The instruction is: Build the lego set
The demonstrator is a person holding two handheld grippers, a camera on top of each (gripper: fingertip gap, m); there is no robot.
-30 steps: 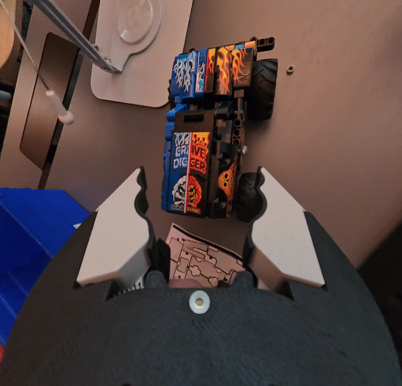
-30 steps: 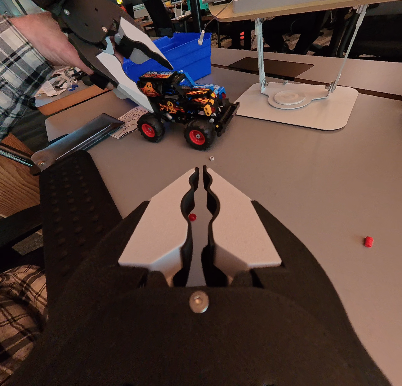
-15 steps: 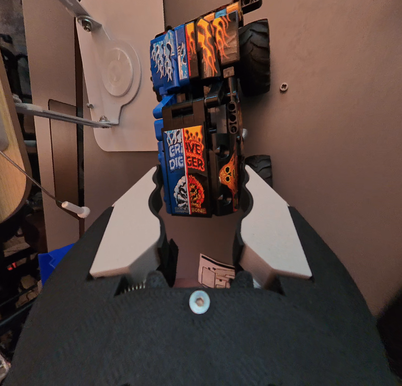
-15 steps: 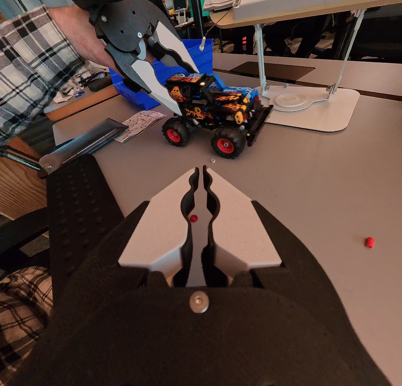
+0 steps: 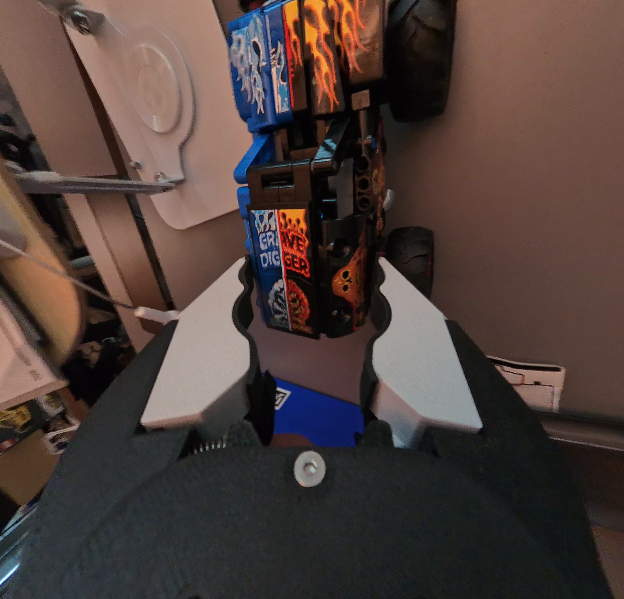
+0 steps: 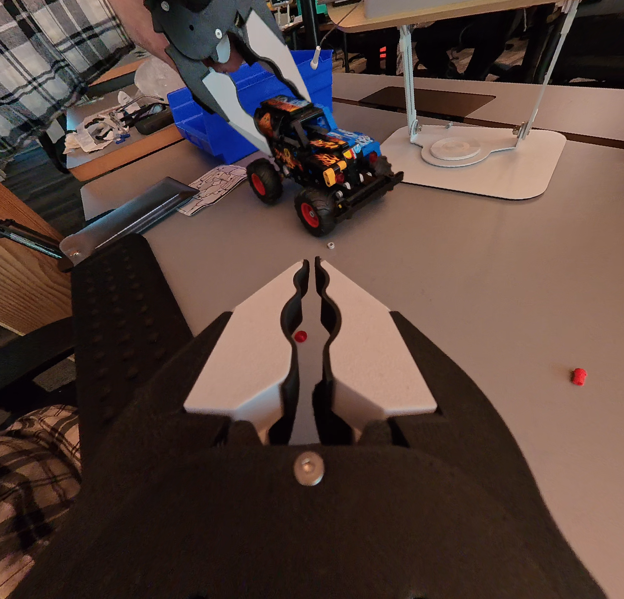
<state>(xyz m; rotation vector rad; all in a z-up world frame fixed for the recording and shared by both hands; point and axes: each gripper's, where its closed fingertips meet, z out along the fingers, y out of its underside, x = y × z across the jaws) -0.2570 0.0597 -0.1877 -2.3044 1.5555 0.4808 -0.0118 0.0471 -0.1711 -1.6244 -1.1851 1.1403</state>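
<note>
Step in hand, as judged: securing the near-finished lego truck [image 5: 314,184] before the last bits go on. Left claw [image 5: 312,272] is spread wide, its fingers flanking the rear of the cab roof, which fills the gap at 12 o'clock; contact cannot be confirmed. Truck stands on 4 wheels on the desk [image 6: 472,278]. Right claw [image 6: 311,261] is nearly closed and empty; small red piece [image 6: 300,336] lies beneath it, truck at 12 o'clock, well apart. Next: left closes squarely on the cab.
</note>
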